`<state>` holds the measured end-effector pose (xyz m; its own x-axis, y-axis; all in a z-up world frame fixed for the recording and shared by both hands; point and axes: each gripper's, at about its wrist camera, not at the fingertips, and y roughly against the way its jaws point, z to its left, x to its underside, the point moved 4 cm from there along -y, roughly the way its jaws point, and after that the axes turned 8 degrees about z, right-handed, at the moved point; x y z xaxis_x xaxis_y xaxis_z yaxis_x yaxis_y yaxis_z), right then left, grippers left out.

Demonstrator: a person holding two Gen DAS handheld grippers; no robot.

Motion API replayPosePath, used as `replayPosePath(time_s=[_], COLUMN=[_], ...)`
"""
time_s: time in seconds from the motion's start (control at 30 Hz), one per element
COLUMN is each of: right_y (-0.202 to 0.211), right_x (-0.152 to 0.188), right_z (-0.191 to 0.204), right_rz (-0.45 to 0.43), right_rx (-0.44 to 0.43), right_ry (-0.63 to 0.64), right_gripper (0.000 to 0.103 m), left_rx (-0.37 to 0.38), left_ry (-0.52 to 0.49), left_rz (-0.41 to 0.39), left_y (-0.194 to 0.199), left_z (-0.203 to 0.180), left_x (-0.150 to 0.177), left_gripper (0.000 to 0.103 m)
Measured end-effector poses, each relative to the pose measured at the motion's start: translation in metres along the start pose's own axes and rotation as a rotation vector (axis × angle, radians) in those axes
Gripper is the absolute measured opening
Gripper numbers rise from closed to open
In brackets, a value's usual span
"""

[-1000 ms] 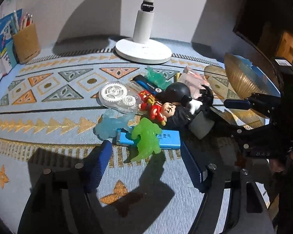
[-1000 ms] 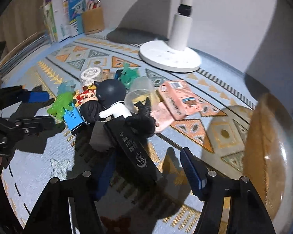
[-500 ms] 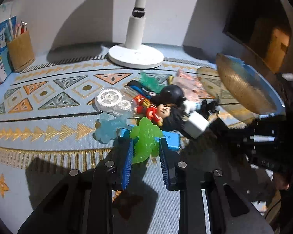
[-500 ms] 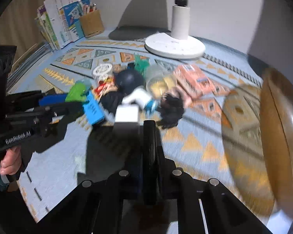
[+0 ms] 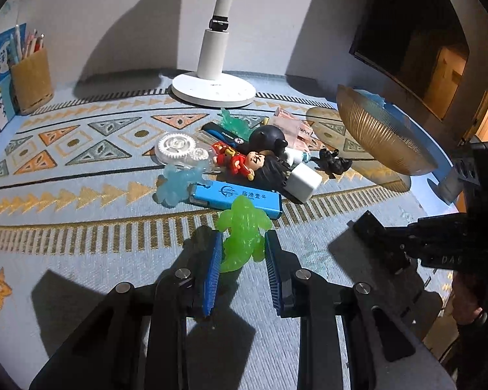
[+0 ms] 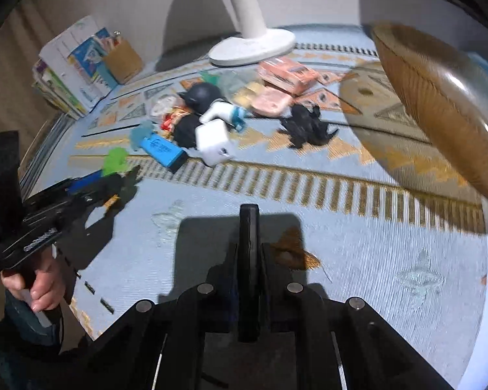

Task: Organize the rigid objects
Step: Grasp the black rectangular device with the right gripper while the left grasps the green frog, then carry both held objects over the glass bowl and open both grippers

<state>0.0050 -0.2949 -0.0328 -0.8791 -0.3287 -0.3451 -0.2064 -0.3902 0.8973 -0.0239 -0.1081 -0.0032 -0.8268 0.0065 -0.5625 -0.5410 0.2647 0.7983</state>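
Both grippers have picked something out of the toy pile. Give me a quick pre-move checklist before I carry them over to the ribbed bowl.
1. Left gripper shut on the green lizard toy: ok, pads press both its sides.
2. Right gripper shut on the flat black bar: ok, bar stands edge-on between the pads.
3. Lizard lifted clear of the blue lighter: cannot tell, its head overlaps the lighter in the left wrist view.
4. Ribbed bowl free to receive: cannot tell, its inside is hidden.
5. Cloth between the black bar and the bowl bare: ok.
6. Grippers apart from each other: ok, on opposite sides of the pile.
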Motion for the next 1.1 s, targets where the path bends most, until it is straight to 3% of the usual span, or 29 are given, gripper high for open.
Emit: replayPosePath(time_s=[0.1, 0.17, 0.2, 0.33, 0.43, 0.47, 0.5, 0.6, 0.7, 0.77, 0.87, 0.93, 1.0, 1.1], right_y=[0.005, 0.011, 0.012, 0.008, 0.000, 0.000, -0.001, -0.001, 0.009, 0.034, 0.098, 0.137, 0.170, 0.198], right_x=[0.006, 0.006, 0.006, 0.015, 0.017, 0.019, 0.021, 0.023, 0.015, 0.009, -0.001, -0.005, -0.006, -0.014], right_z=[-0.008, -0.013, -0.013, -0.007, 0.002, 0.005, 0.013, 0.025, 0.022, 0.014, -0.019, -0.048, -0.084, -0.125], right_rz=[-0.020, -0.056, -0.069, -0.057, -0.072, -0.087, -0.089, -0.094, -0.121, -0.175, -0.320, -0.393, -0.437, -0.453], right_rx=[0.008, 0.107, 0.169, 0.161, 0.287, 0.311, 0.299, 0.275, 0.151, 0.130, 0.192, 0.282, 0.370, 0.377], right_ry=[-0.035, -0.025, -0.017, 0.001, 0.042, 0.055, 0.074, 0.092, 0.048, 0.017, -0.055, -0.133, -0.225, -0.305], right_gripper=[0.025, 0.048, 0.053, 0.056, 0.053, 0.033, 0.024, 0.024, 0.024, 0.024, 0.024, 0.024, 0.024, 0.024], left_rx=[0.001, 0.000, 0.002, 0.004, 0.003, 0.000, -0.003, -0.012, -0.006, 0.002, 0.040, 0.094, 0.131, 0.201], left_ry=[0.006, 0.007, 0.005, -0.004, -0.008, -0.011, -0.015, -0.027, -0.058, -0.098, -0.184, -0.225, -0.264, -0.293], left_rz=[-0.005, -0.005, -0.005, -0.003, 0.000, 0.000, 0.001, -0.009, -0.028, -0.057, -0.118, -0.136, -0.151, -0.117], left_y=[0.003, 0.003, 0.003, 0.001, -0.001, -0.001, 0.000, 0.005, 0.015, 0.025, 0.040, 0.042, 0.037, 0.017], left_z=[0.002, 0.002, 0.002, -0.003, -0.007, -0.008, -0.010, -0.016, -0.030, -0.046, -0.087, -0.117, -0.152, -0.196], left_x=[0.000, 0.001, 0.001, 0.002, 0.002, 0.002, 0.001, -0.003, -0.018, -0.035, -0.074, -0.099, -0.124, -0.150], left_gripper=[0.023, 0.023, 0.023, 0.023, 0.023, 0.023, 0.023, 0.023, 0.023, 0.023, 0.023, 0.023, 0.023, 0.023])
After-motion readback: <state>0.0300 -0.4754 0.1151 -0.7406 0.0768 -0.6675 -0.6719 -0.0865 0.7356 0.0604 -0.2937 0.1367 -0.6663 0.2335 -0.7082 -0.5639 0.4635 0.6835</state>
